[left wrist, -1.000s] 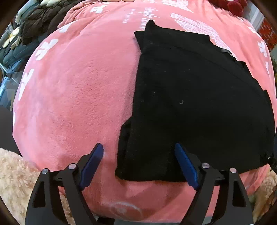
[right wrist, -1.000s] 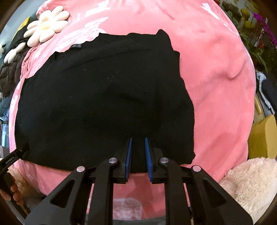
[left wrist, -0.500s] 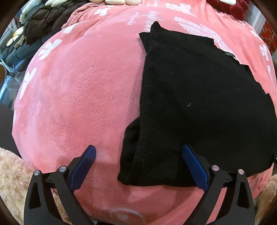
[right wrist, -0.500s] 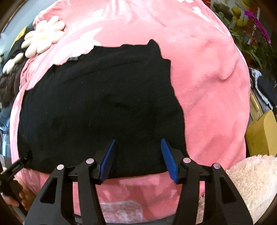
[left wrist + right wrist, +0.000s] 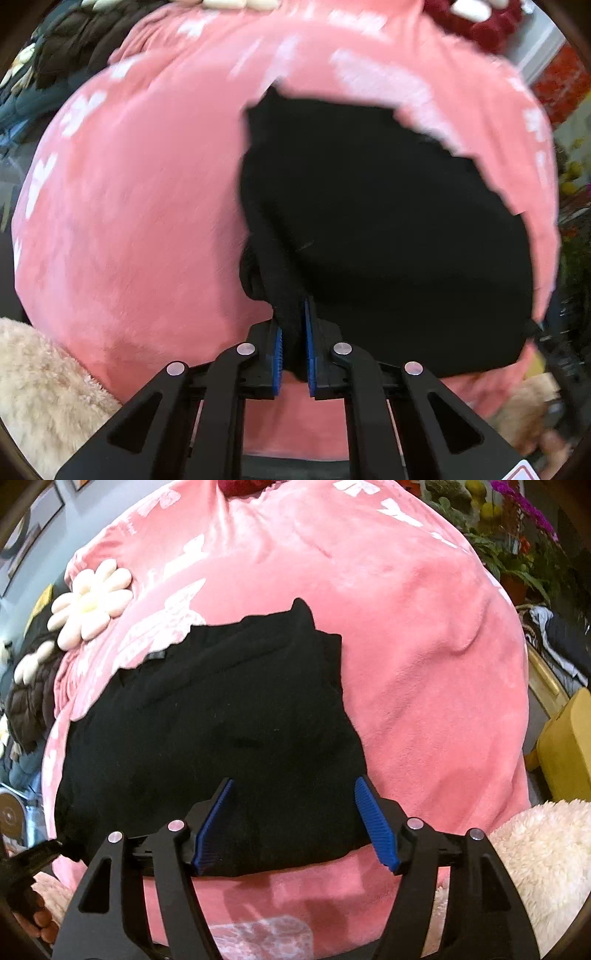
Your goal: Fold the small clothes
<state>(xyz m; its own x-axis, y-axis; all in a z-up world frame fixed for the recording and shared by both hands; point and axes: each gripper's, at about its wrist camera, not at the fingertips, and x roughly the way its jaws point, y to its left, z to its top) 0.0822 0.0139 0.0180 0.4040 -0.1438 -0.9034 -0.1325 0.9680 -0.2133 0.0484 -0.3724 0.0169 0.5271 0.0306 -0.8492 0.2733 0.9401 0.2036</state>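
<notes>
A black garment [image 5: 388,221] lies folded on a pink plush blanket [image 5: 129,221]. My left gripper [image 5: 291,317] is closing on the garment's near left corner. The cloth is bunched between the blue pads and pulled up off the blanket. In the right wrist view the same garment [image 5: 221,720] lies flat. My right gripper [image 5: 294,782] hovers over its near right edge with its jaws opening wide. The pads do not touch the cloth. The left gripper's black finger [image 5: 37,853] shows at the garment's far left corner.
Cream fluffy fabric [image 5: 535,849] lies off the blanket's near corners [image 5: 44,387]. A white flower cushion [image 5: 88,605] and a dark quilted jacket [image 5: 29,694] sit at the far left. A yellow stool [image 5: 569,746] and potted plants [image 5: 509,535] stand right of the blanket [image 5: 424,646].
The left gripper went from wide open to shut on the garment's near left corner and rose with it. The right gripper's jaws spread from nearly shut to wide, off the near edge.
</notes>
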